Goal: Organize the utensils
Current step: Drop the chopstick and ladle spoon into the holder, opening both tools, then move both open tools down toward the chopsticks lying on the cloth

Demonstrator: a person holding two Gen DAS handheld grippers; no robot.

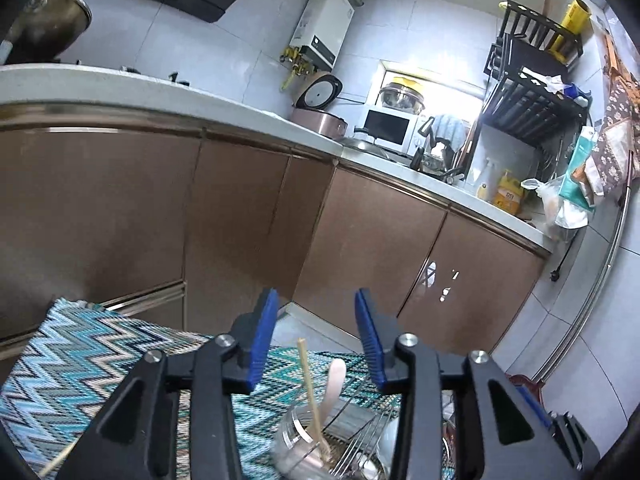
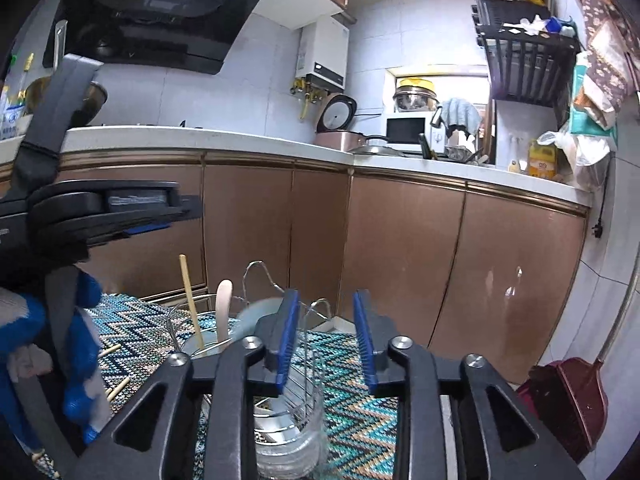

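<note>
A clear glass jar (image 1: 298,446) stands on the zigzag mat (image 1: 80,364) and holds a wooden chopstick (image 1: 310,388) and a pale spoon (image 1: 334,380). My left gripper (image 1: 316,300) is open and empty, raised above the jar. A loose chopstick (image 1: 60,458) lies on the mat at the lower left. My right gripper (image 2: 326,300) is open and empty above a wire rack (image 2: 304,360) and a second glass jar (image 2: 290,444). The jar with the chopstick (image 2: 190,304) and spoon (image 2: 223,308) stands left of it. Two loose chopsticks (image 2: 116,388) lie on the mat (image 2: 352,408).
Brown cabinet doors (image 1: 240,216) under a white counter (image 1: 120,84) stand behind the mat. The left gripper body (image 2: 100,212) and a blue-gloved hand (image 2: 80,360) fill the left of the right wrist view. A red dustpan (image 2: 568,404) sits on the floor at the right.
</note>
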